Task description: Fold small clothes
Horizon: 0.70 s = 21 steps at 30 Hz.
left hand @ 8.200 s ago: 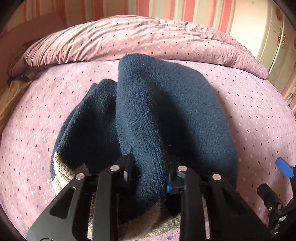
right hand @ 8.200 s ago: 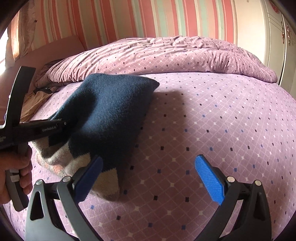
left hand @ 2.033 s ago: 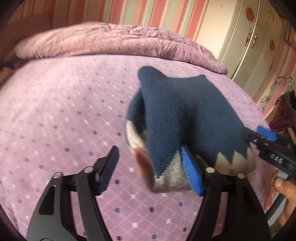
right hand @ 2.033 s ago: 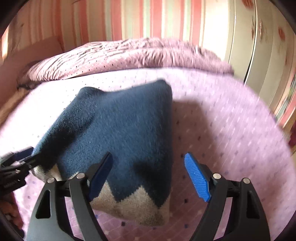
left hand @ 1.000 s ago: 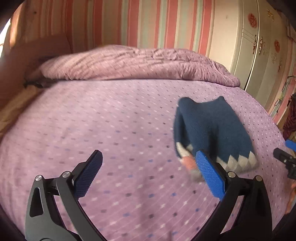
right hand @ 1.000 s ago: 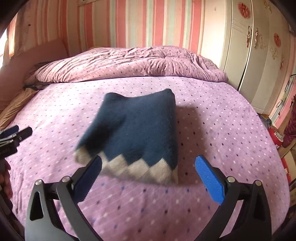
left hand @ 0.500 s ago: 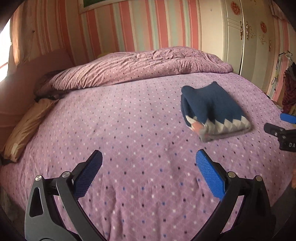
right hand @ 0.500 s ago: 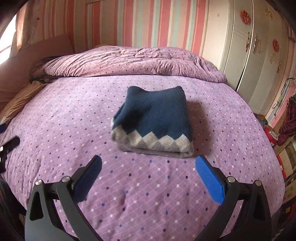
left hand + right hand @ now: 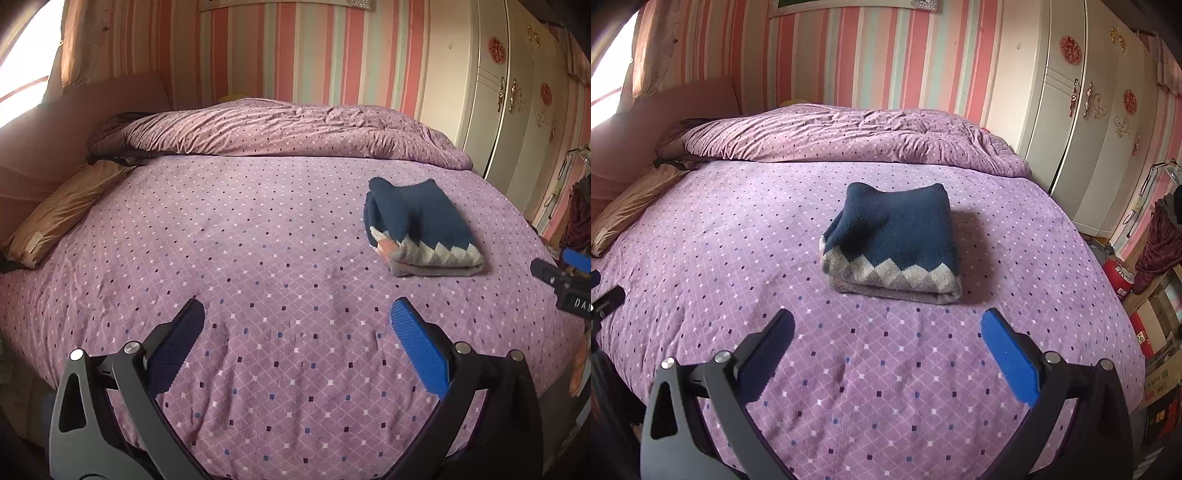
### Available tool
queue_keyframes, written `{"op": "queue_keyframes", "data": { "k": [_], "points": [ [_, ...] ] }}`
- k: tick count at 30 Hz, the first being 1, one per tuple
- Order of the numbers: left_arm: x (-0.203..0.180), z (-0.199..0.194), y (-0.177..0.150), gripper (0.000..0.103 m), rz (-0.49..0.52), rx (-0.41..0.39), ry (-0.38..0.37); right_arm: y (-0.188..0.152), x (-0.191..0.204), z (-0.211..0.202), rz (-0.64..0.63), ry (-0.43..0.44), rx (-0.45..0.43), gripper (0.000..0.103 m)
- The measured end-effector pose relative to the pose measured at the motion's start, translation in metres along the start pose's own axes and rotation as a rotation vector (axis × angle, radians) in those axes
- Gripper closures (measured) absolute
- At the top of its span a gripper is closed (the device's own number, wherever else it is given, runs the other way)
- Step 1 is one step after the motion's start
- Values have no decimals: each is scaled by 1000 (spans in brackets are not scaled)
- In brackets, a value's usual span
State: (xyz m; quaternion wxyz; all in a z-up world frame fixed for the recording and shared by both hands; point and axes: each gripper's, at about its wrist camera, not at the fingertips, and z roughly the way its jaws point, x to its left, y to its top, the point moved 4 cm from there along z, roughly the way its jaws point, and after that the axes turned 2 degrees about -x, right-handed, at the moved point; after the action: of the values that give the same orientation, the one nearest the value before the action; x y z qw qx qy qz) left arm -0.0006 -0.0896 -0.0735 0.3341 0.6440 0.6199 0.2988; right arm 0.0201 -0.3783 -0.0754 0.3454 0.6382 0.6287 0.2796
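Observation:
A navy knitted sweater (image 9: 897, 240) with a grey and white zigzag hem lies folded into a compact bundle on the purple bedspread (image 9: 738, 258). In the left wrist view the same sweater (image 9: 417, 225) sits far to the right of centre. My left gripper (image 9: 295, 339) stands open over bare bedspread, well back from the sweater. Nothing is between the fingers of my right gripper (image 9: 886, 343), which is open a short way in front of the hem. The tip of the right gripper (image 9: 569, 277) shows at the right edge of the left wrist view.
A rumpled purple duvet (image 9: 831, 136) is heaped along the head of the bed. A tan pillow (image 9: 62, 210) lies at the left edge. White wardrobe doors (image 9: 1082, 110) stand to the right, with boxes and a red cylinder (image 9: 1119, 277) on the floor beside the bed.
Both grippers have pulled back and up from the bed, so the folded sweater looks smaller and farther. The sweater lies still where it was set down.

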Motion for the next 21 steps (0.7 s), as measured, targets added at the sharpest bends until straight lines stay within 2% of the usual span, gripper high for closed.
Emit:
{"op": "queue_keyframes", "data": {
  "k": [3, 21],
  "points": [
    [2, -5, 4, 3, 7, -9, 29, -2, 1, -2, 17, 9, 0, 2],
    [5, -13, 9, 3, -9, -23, 34, -7, -1, -16, 35, 44, -16, 2]
  ]
}}
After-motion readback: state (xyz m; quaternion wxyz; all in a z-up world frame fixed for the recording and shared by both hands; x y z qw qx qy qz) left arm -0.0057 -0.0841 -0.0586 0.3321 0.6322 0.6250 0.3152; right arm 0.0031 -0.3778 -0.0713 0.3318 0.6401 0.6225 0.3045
